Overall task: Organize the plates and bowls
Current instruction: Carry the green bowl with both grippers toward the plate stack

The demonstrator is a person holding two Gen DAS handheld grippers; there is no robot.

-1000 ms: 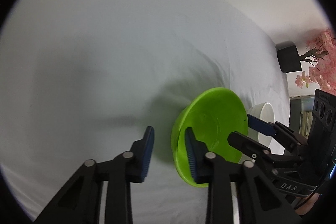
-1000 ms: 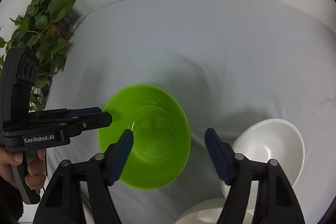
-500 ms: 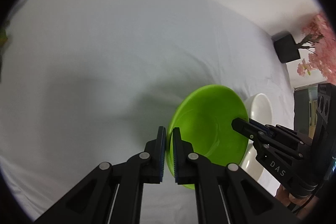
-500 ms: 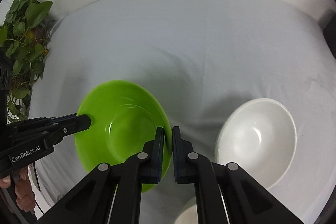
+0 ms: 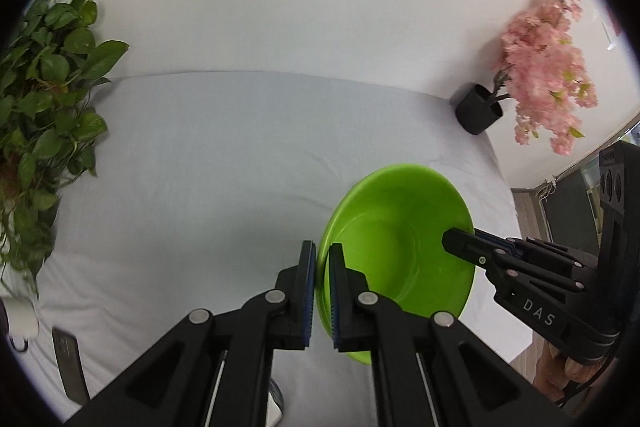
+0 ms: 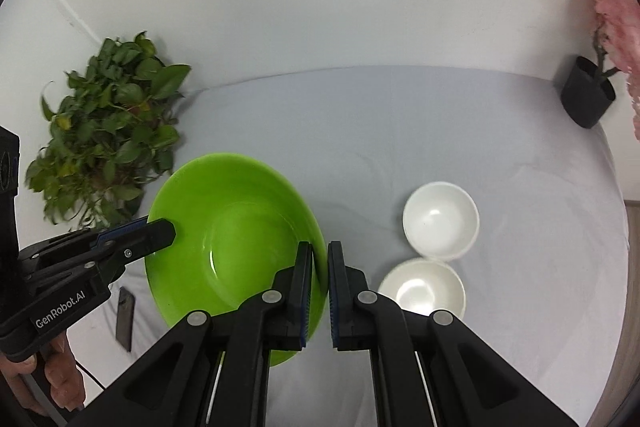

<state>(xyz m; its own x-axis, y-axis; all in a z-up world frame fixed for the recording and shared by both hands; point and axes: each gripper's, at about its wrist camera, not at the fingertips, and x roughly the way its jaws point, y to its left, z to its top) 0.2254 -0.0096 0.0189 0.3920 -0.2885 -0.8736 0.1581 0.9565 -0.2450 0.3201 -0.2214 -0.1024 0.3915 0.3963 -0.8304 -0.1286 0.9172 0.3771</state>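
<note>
My left wrist camera looks steeply down along its fingers, from above the table (image 5: 224, 155). My right one does likewise from the opposite side. Both views share the green bowl (image 5: 400, 247), close in front, the far wall and both plants (image 6: 108, 131).

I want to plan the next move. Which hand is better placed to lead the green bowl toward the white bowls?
Probably the right gripper: it clamps the rim of the green bowl on the side facing the white bowls; the left gripper holds the opposite rim.
</note>
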